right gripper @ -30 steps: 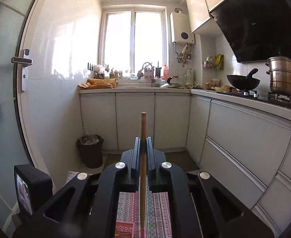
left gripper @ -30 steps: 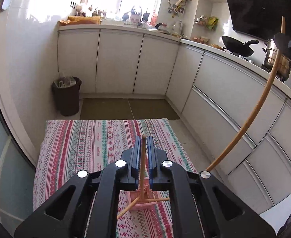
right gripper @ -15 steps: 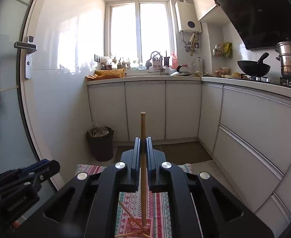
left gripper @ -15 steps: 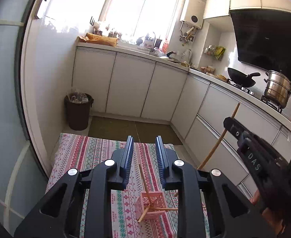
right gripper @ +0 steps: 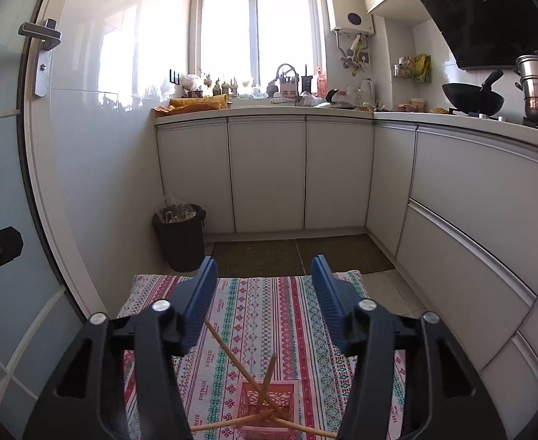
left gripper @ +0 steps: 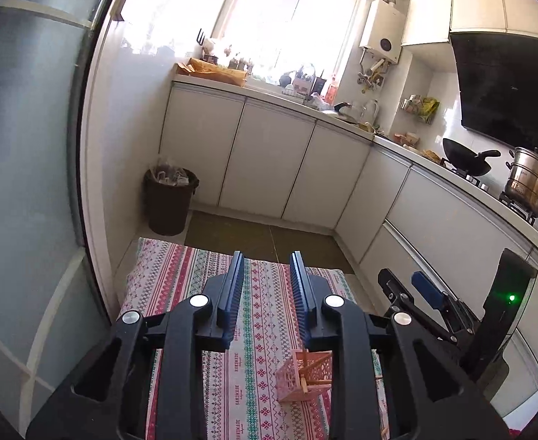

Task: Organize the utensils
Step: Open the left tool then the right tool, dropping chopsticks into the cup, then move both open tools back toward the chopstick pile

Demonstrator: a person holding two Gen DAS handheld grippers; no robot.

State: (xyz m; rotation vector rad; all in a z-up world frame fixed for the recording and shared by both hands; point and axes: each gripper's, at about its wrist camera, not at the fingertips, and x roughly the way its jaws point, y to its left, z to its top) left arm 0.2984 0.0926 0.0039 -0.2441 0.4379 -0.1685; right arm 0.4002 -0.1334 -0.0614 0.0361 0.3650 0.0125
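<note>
the left gripper (left gripper: 267, 295) hangs above the cloth (left gripper: 180, 278) with its jaws spread and nothing between them. the right gripper (right gripper: 265, 297) is likewise spread wide and empty; in the left view it shows at the right edge (left gripper: 412, 284), just beside the left one. the basket (right gripper: 267, 403), a small pink lattice box, stands on the striped cloth (right gripper: 269, 315) below and slightly ahead of the right gripper, roughly centred under the gap of its jaws. in the left view the basket (left gripper: 303, 376) sits low and to the right, partly hidden behind that gripper's right finger (left gripper: 303, 304). several wooden sticks (right gripper: 239, 355) rest in the basket, leaning out at different angles: one long one slants up to the left toward the right gripper's left finger (right gripper: 199, 300), a shorter one (right gripper: 269, 370) tilts up to the right, and others lie nearly flat across the rim, poking out both sides. whether the long stick touches the finger cannot be told. neither gripper touches the basket. a dark bin (right gripper: 180, 236) stands on the floor beyond the cloth, by the white cabinets (right gripper: 267, 172).
</note>
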